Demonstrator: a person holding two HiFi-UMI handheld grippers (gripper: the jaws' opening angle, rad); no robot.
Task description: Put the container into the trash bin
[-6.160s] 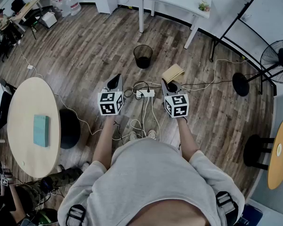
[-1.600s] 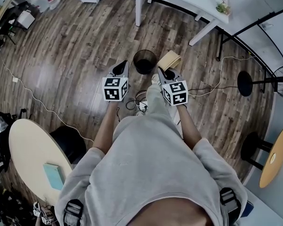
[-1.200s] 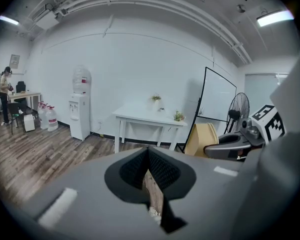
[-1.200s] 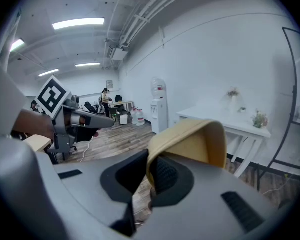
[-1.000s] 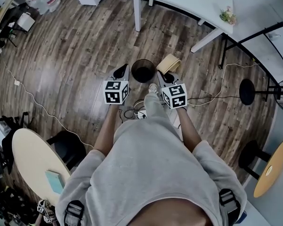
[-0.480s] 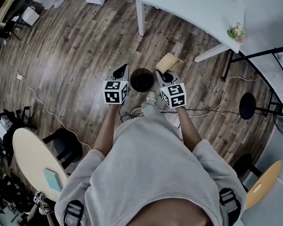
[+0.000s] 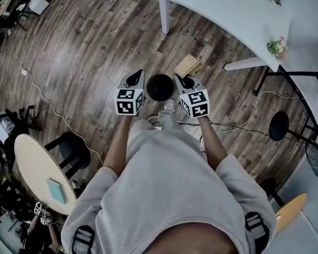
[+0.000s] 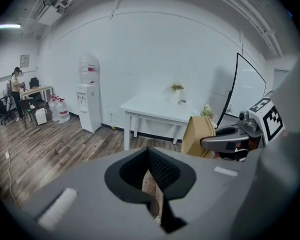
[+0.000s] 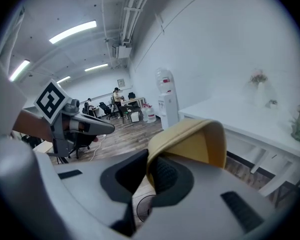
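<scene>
One container [image 7: 188, 66] hangs clamped in the right gripper [image 7: 179, 80] beside the trash bin [image 7: 160, 76].

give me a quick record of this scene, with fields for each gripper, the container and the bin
left gripper: shut, empty, at the bin's left side
right gripper: shut on the tan curved paper-like container
container place: held off the floor, beside the bin's right side, not over its opening
round black trash bin: upright on the wood floor, between both grippers
task: container not yet in the bin

Floor [image 7: 84, 52] wood planks w/ slight sheen; container [image 7: 187, 66] matt, cardboard-like.
</scene>
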